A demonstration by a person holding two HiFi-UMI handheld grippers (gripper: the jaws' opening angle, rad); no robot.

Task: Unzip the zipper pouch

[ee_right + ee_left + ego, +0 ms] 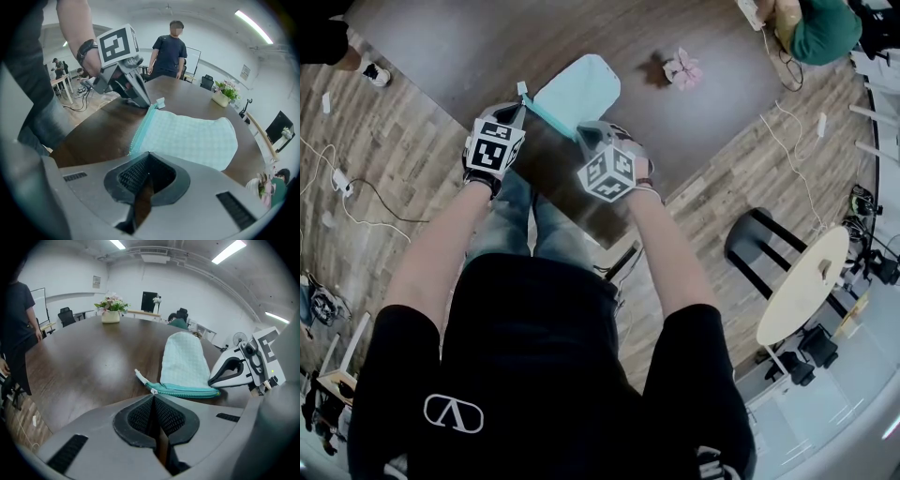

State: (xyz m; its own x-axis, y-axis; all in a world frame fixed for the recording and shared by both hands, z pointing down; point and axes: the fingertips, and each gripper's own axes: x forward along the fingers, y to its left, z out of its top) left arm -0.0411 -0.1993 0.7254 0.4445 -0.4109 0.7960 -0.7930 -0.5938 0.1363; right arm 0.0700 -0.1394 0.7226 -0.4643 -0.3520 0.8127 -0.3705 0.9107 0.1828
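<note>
Now, pouch [581,89]: flat on the dark desk [694,112], teal zipper [187,390] facing the person.
Left gripper [153,395]: closed on the zipper pull [152,391].
Right gripper [146,155]: closed on the pouch's opposite zipper corner.

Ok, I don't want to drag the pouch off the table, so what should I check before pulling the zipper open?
1. Left gripper shut on the zipper pull: ok, jaws together with a small pale piece at their tip.
2. Right gripper anchoring the pouch: cannot tell; jaws together at its near edge, no fabric seen between them.
3. Zipper closed along its length: ok.
4. Pouch lying flat on the table: ok.
5. Grippers at opposite ends of the zipper: ok.
</note>
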